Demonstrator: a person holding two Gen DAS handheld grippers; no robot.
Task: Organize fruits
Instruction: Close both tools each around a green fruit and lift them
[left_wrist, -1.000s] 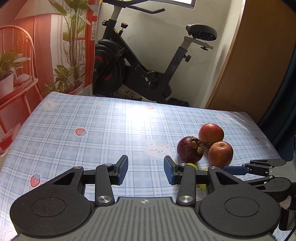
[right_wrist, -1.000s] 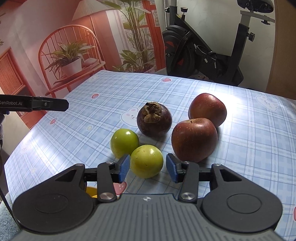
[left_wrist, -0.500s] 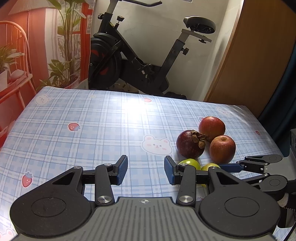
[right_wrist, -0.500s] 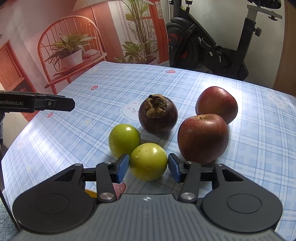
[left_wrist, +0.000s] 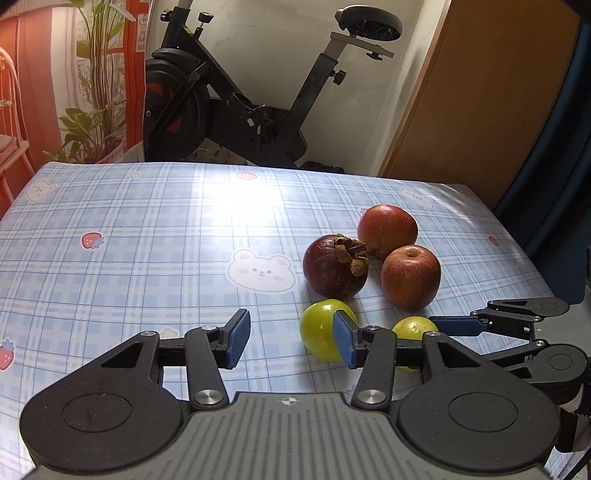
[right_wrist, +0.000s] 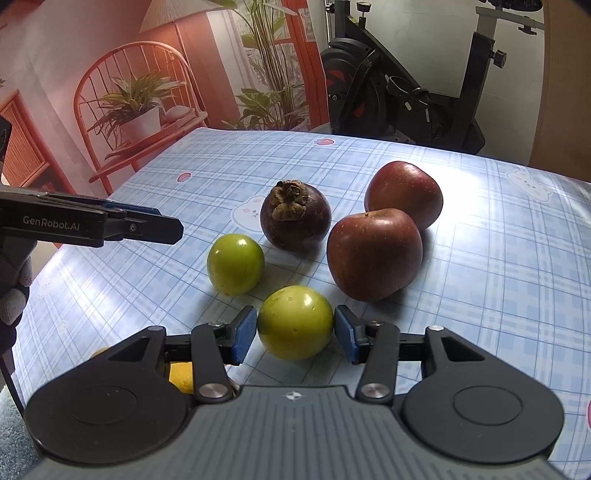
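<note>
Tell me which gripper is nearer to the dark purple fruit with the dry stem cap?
Left. The left gripper hovers just left of the purple fruit, one green fruit between. The right gripper sits farther back, around another green fruit.

Checked table (right_wrist: 517, 258) with apples (right_wrist: 375, 253), mangosteen (right_wrist: 295, 218), green fruits (right_wrist: 235, 264)

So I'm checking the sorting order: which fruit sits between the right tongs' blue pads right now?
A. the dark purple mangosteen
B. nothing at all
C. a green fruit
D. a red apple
C: in the right wrist view the right tongs bracket the nearer green fruit, with the blue pads at either side of it, while the apples and mangosteen sit farther back on the table.
</note>
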